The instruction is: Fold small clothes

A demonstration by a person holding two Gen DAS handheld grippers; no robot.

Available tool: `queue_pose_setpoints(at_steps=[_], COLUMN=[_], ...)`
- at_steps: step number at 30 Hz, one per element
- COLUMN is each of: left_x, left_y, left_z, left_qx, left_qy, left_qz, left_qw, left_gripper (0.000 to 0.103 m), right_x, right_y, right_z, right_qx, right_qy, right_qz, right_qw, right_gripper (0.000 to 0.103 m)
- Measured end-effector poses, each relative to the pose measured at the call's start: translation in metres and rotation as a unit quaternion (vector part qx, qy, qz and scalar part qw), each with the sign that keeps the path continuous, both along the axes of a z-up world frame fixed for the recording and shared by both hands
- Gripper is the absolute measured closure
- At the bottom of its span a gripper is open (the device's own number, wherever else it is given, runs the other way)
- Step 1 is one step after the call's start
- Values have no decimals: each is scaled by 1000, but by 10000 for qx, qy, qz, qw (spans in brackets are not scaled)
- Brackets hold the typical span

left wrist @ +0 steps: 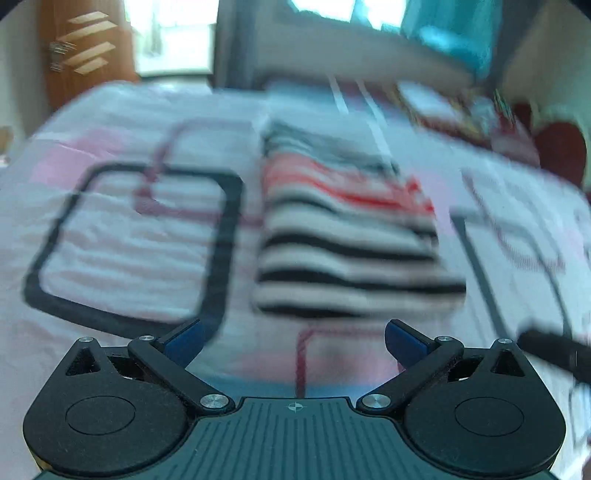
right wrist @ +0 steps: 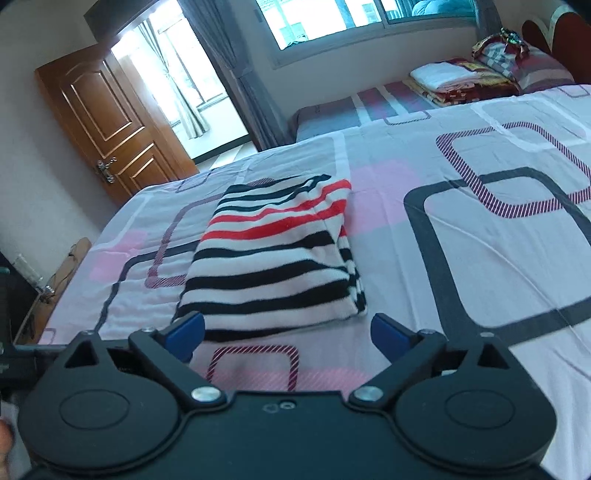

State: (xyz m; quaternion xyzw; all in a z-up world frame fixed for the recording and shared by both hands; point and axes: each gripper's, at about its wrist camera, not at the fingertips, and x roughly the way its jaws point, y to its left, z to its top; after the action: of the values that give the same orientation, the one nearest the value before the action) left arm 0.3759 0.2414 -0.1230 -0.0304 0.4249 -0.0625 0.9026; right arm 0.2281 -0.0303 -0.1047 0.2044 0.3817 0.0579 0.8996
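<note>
Bedroom light falls from a wide window (right wrist: 332,22) across a bed (right wrist: 461,258) whose pale sheet is printed with pink blocks and rounded dark and striped rectangles. Ahead of both grippers, flat on that sheet, lies the striped garment (right wrist: 273,258), folded into a compact rectangle with black-and-white bands on the near part and red bands further off.

From the right wrist view, the right gripper (right wrist: 288,332) has its blue-padded fingers spread wide, with nothing between them and nothing gripped. The garment's near edge sits just beyond the fingertips, its near left corner right behind the left pad, while the right pad is clear of the cloth (only bare sheet lies behind it). Far beyond the jaws, to the left, a brown panelled door (right wrist: 107,125) stands beside a bright doorway, and far to the right a stack of folded bedding (right wrist: 458,83) rests near the head of the bed.

The left wrist view is heavily blurred. The left gripper (left wrist: 293,338) likewise stands fully spread and holds nothing. The same garment (left wrist: 347,236) lies just ahead of the jaws, slightly toward the right finger, apart from both pads. A dark rod-like part (left wrist: 554,350) pokes in at the right edge; I cannot tell what it is.
</note>
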Motion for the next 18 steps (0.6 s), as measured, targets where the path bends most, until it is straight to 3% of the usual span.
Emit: queue_pose_setpoints(at_steps=[2,4,8,13,18], left_x=[-15,-26,-44,-88,-121], left_y=[8,6,-9,-26,-48], left_z=[15,27,45,70,78], left_qx=[22,454,1192,1112,971], left_qy=[-542,-821,-953,-1345,-996], left_qz=[265,393,442,247,-80], left_qw=[9982,9948,9873,9843,9902], left_gripper=[0,0,0,0,0], right_x=[-8,-16,-34,-58,-84], right_y=[3,8,16,12,-1], right_z=[7,16,37,56,62], right_qx=[-86,-192,-298,-229,-127], right_qy=[8,-2,-183,-467,-604], right_qz=[59,191,476,577,654], right_qw=[9999,9996,9983,9970,9960], right_gripper=[1,1,1,1,1])
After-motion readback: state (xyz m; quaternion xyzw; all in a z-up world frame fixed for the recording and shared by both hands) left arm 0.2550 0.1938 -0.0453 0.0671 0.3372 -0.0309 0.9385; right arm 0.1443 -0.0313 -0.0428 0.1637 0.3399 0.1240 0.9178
